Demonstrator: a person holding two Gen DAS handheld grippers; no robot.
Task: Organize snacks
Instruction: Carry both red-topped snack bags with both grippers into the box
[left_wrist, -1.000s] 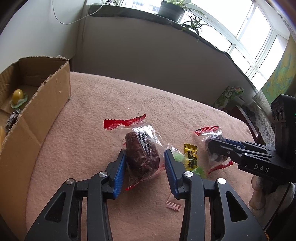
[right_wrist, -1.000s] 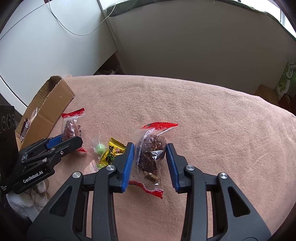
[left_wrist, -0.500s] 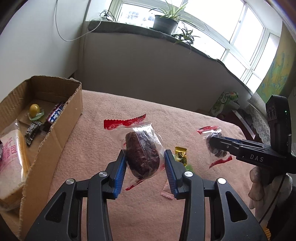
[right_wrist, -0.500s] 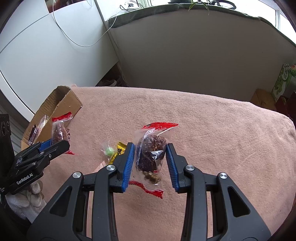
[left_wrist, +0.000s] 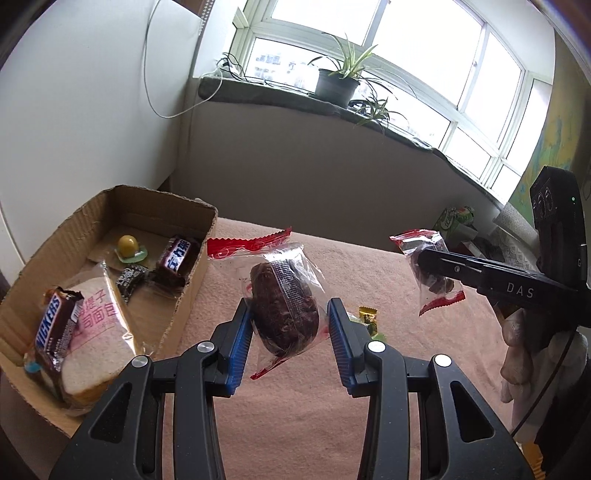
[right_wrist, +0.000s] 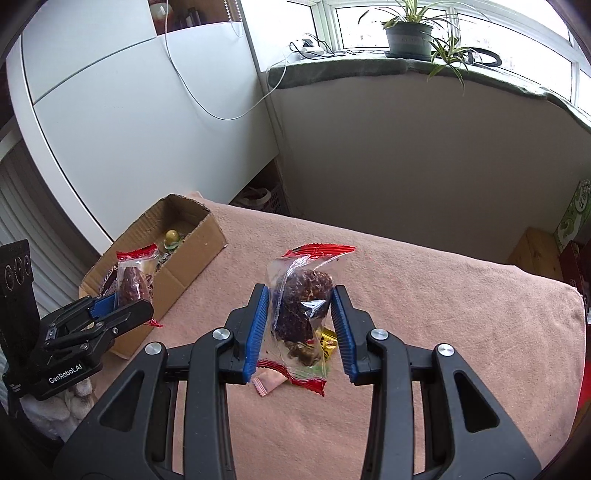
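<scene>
Both sets of jaws are clamped on snack packets: the left gripper (left_wrist: 286, 328) pinches a clear, red-edged packet holding a dark brown cake (left_wrist: 282, 299) at frame centre of the left wrist view, and the right gripper (right_wrist: 299, 325) squeezes a similar crumbly brown snack packet (right_wrist: 303, 310) at the centre of its own view. Each packet hangs in the air above the pink blanket (right_wrist: 443, 295), clear of the surface. The step in hand looks like the carry — two snacks lifted and on their way to the cardboard box (left_wrist: 192, 291), which sits at the left of the left wrist view and at the middle left of the right wrist view. The box already holds a Snickers bar (left_wrist: 51, 328) and a wrapped sandwich bread (left_wrist: 96, 332) at its near end, a second chocolate bar (left_wrist: 177, 254), a small dark wrapped sweet (left_wrist: 129, 280) and a yellow ball-shaped candy (left_wrist: 128, 244) further back. Next, each gripper likely needs to swing left over the box wall and let go above a bare patch of floor; the middle of the box looks the freest. The left gripper is nearer the box, so it stands between the right gripper and the opening — the two may have to go in turn. Left on the blanket are a yellow-wrapped candy (left_wrist: 367, 317), partly hidden behind the right finger in the left wrist view, something green beside it and a small pink wrapper (right_wrist: 267, 384) at lower centre of the right wrist view. A potted plant (left_wrist: 338, 85) stands on the windowsill, well out of the way.
</scene>
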